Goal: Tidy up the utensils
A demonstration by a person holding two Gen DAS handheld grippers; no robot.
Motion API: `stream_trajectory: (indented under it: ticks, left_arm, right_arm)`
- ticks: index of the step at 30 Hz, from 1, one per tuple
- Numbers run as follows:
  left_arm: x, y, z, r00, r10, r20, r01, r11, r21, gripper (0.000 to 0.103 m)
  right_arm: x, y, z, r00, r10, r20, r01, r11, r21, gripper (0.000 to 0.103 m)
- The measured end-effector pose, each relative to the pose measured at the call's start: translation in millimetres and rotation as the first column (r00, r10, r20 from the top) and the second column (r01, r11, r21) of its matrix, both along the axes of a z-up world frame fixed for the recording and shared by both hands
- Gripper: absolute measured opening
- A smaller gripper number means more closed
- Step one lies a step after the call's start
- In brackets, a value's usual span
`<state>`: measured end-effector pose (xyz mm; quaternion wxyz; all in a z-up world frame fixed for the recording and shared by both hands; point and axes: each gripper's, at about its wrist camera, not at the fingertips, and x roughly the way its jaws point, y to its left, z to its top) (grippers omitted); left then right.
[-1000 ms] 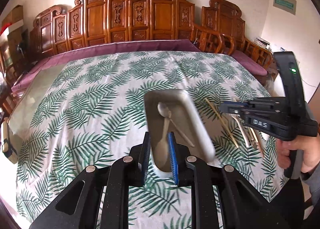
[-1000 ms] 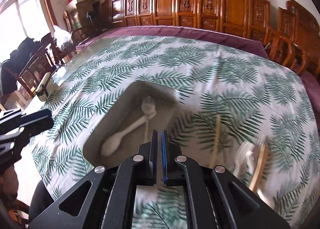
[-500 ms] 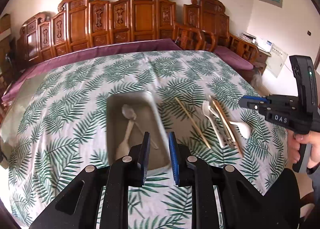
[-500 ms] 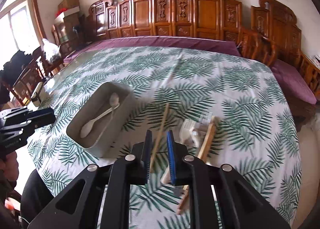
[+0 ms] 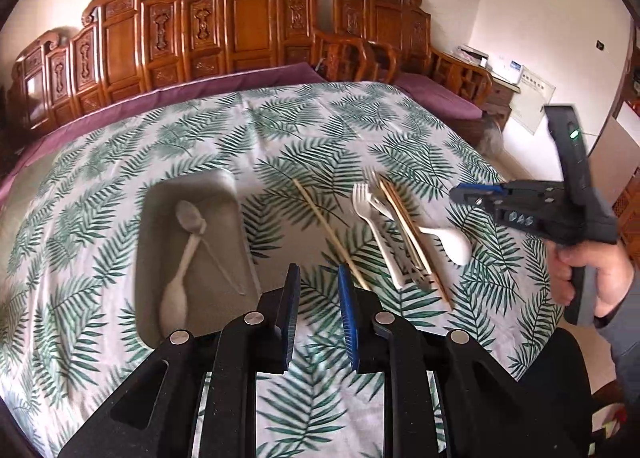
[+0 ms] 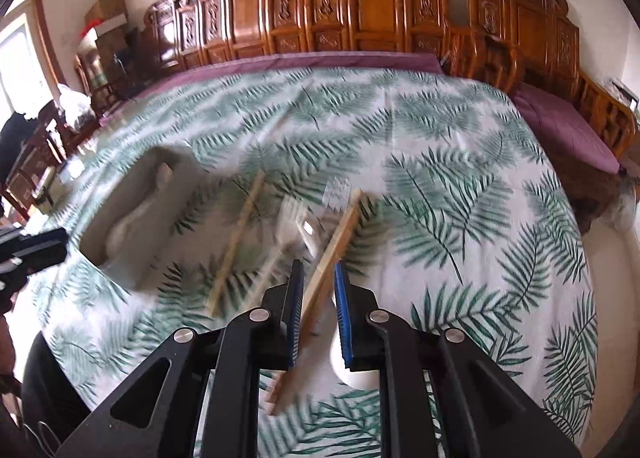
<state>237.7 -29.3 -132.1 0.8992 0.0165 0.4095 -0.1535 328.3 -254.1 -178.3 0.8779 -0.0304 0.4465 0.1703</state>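
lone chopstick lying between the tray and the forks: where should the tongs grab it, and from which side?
Probably mid-shaft, from straight above, jaws across its width. The lone chopstick lies flat on the tablecloth, apart from the tray and the white fork, so both sides are free there.

— What sits before the right gripper [image 6: 316, 270]?
— Its blue-padded jaws stand slightly apart with nothing pinched; a wooden chopstick [image 6: 338, 236] on the leaf-print tablecloth [image 6: 460, 161] shows through the gap, a white spoon [image 6: 352, 372] just beneath.
— And further left?
— A blurred white fork [image 6: 286, 223], another chopstick [image 6: 240, 234], then a grey tray [image 6: 176, 213] holding a white spoon. The left gripper [image 6: 36, 248] pokes in at the edge.
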Motion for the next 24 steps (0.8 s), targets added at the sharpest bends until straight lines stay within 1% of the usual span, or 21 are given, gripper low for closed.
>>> stream_trajectory:
  ticks: [3,7,9,11,15,18,20,22,24]
  left_arm:
    - [3,-9,-9,1.0,-0.009,-0.017,0.009,1.0,-0.004,0.018]
    - [5,-18,-20,0.999,-0.018,-0.039,0.018,1.0,-0.001,0.018]
    - [6,-20,-25,0.999,-0.021,-0.049,0.021,1.0,0.002,0.018]
    - [4,-21,-27,0.998,-0.024,-0.055,0.024,1.0,0.004,0.018]
    - [3,-22,-29,0.998,-0.024,-0.062,0.024,1.0,0.006,0.018]
    - [2,-21,-30,0.998,-0.021,-0.066,0.021,1.0,0.005,0.018]
    - [2,-21,-31,0.997,-0.02,-0.069,0.021,1.0,0.007,0.018]
    - [0,-21,-31,0.997,-0.02,-0.072,0.021,1.0,0.007,0.018]
    - [-2,-21,-32,0.997,-0.018,-0.074,0.019,1.0,0.005,0.018]
  right_arm:
    - [5,-3,-20,0.999,0.008,-0.033,-0.01,0.999,-0.039,0.018]
    - [14,1,-43,0.996,0.057,-0.072,-0.064,0.993,-0.095,0.018]
    - [19,3,-51,0.993,0.076,-0.087,-0.086,0.99,-0.116,0.025]
    - [24,5,-56,0.99,0.094,-0.108,-0.107,0.986,-0.128,0.028]
    - [29,12,-63,0.983,0.117,-0.14,-0.14,0.976,-0.169,0.028]
    - [30,18,-68,0.98,0.125,-0.152,-0.157,0.963,-0.219,0.029]
    - [29,19,-68,0.98,0.13,-0.149,-0.162,0.961,-0.226,0.029]
    - [27,18,-68,0.983,0.126,-0.137,-0.157,0.956,-0.246,0.031]
    - [27,14,-68,0.984,0.102,-0.146,-0.133,0.966,-0.223,0.032]
